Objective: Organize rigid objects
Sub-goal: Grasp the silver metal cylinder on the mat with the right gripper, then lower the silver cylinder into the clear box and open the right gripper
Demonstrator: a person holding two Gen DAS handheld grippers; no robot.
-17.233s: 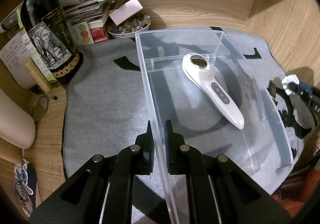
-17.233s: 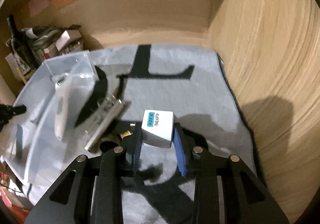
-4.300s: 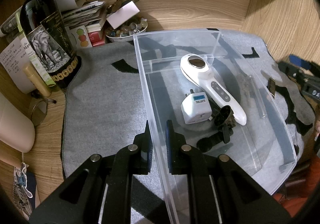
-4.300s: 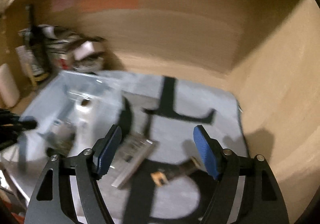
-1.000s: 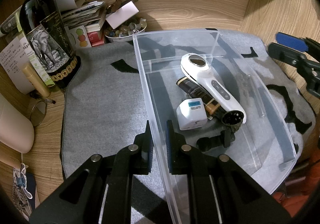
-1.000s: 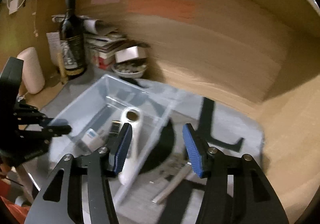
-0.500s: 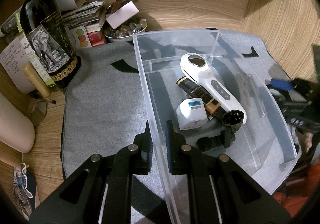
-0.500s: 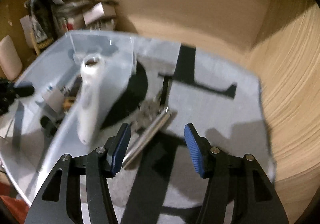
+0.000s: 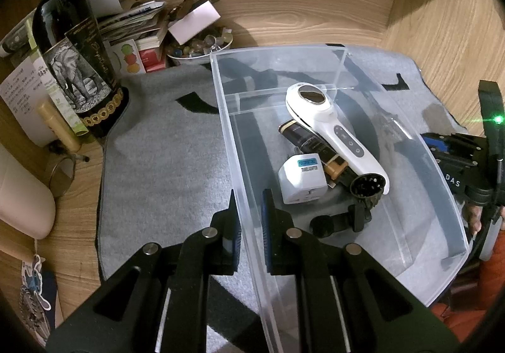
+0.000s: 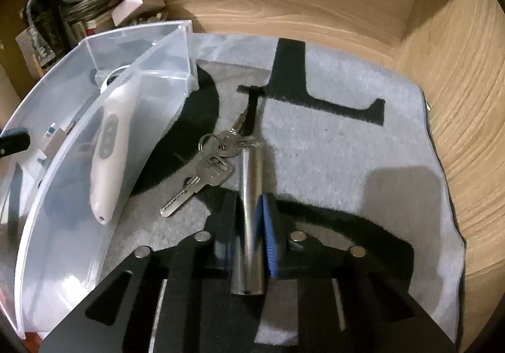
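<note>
Left wrist view
Left gripper (image 9: 249, 214): clenched on the near left wall of the clear bin (image 9: 230, 132) — one pad outside, one inside.
Bin: sits on the grey mat (image 9: 164, 157), open top.
Inside the bin: white wand (image 9: 334, 135) lying aslant; a dark tube (image 9: 303, 138) partly under it; white plug (image 9: 301, 179) just beside the tube; a black strap piece (image 9: 341, 220) nearest the camera.
Beyond the mat: wine bottle (image 9: 72, 50) at the left, a bowl of stones (image 9: 199, 48) against the wooden wall.
Right gripper: seen at the far right edge, past the bin's right wall.

Right wrist view
Right gripper (image 10: 249, 226): its jaws have just been closing — now grasping a metal cylinder (image 10: 249, 195), which runs lengthwise between the pads.
Cylinder: on the mat (image 10: 331, 147), outside the bin (image 10: 63, 226), just right of it.
Keys (image 10: 205, 173): ringed to the cylinder's far end, lying on the mat between cylinder and bin.
Wand (image 10: 109, 147): seen through the bin wall.
</note>
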